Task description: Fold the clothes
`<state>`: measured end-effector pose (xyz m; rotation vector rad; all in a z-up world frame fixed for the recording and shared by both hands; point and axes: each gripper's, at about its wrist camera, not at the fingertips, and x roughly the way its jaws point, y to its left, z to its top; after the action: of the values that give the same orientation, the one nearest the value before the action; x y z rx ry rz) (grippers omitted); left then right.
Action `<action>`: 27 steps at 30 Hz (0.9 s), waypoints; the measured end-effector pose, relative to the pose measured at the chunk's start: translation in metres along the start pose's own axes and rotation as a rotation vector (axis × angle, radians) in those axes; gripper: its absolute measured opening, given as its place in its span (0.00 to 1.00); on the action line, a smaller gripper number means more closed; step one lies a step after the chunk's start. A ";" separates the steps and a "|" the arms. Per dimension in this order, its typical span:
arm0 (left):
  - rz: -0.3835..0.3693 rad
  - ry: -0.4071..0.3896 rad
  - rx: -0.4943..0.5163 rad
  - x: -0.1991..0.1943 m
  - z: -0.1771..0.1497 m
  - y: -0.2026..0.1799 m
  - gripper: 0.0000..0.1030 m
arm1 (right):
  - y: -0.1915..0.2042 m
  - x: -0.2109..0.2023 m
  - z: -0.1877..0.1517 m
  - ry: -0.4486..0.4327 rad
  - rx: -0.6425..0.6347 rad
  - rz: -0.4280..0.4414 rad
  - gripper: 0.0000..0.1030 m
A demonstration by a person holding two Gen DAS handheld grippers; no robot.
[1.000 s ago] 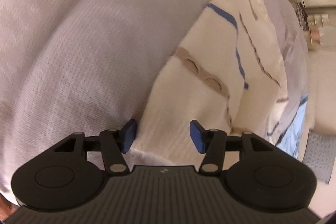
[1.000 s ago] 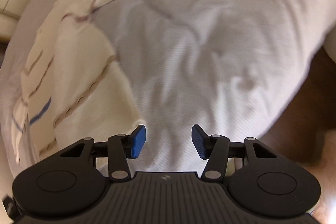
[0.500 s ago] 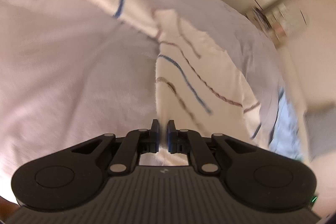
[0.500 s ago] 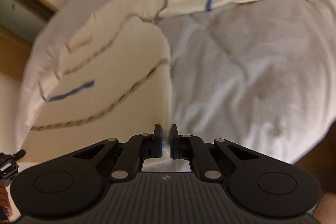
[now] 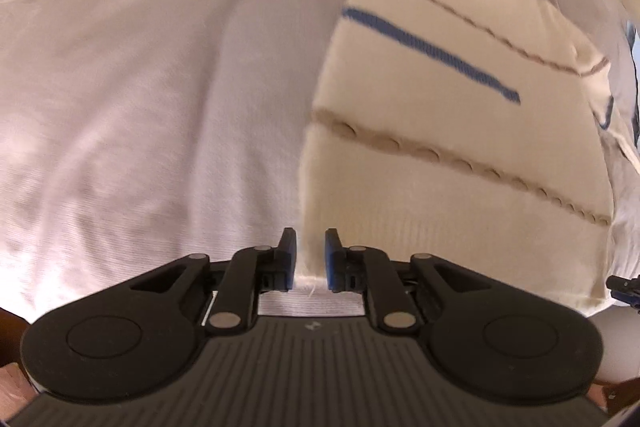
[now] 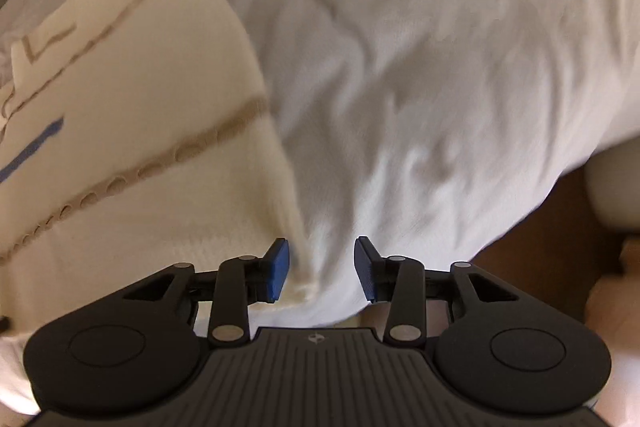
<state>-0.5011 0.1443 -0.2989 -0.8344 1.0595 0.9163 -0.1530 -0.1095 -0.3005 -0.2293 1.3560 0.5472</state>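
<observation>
Change since half a second ago: both grippers, then clenched on the sweater's hem corners, now stand parted; the hem lies down on the bed.
Meaning for task: judged a release after pulling the hem toward the near edge to spread the garment; how many folds remain cannot be told.
Sweater [image 5: 440,155]: cream knit with blue and tan stripes, lying fairly flat on the bed [image 5: 140,107], hem at the near edge, one sleeve stretched toward the far edge.
Bed cover: white-grey, rumpled on the right side.
Left gripper [image 5: 308,259]: released, narrow gap, hem corner between the pads but not pinched; low over the near edge, pointing along the sweater's left side.
Right gripper [image 6: 320,269]: released, wider gap, straddling the other hem corner at the near edge; bare floor shows beyond the bed's right corner.
</observation>
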 end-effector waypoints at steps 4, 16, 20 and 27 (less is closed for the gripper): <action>0.110 0.074 0.078 -0.001 0.007 -0.004 0.12 | 0.001 0.017 -0.003 0.161 0.000 -0.055 0.44; -0.187 -0.012 0.325 -0.017 0.093 -0.146 0.17 | -0.056 -0.047 0.052 -0.108 0.396 0.108 0.44; -0.219 -0.025 0.331 -0.019 0.099 -0.186 0.22 | -0.101 -0.048 0.092 -0.189 0.523 0.200 0.44; -0.202 -0.004 0.243 0.020 0.117 -0.273 0.20 | -0.201 -0.010 0.163 -0.237 0.747 0.317 0.43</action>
<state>-0.2069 0.1473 -0.2524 -0.7210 1.0385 0.6059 0.0859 -0.2088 -0.2865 0.6488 1.2810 0.2822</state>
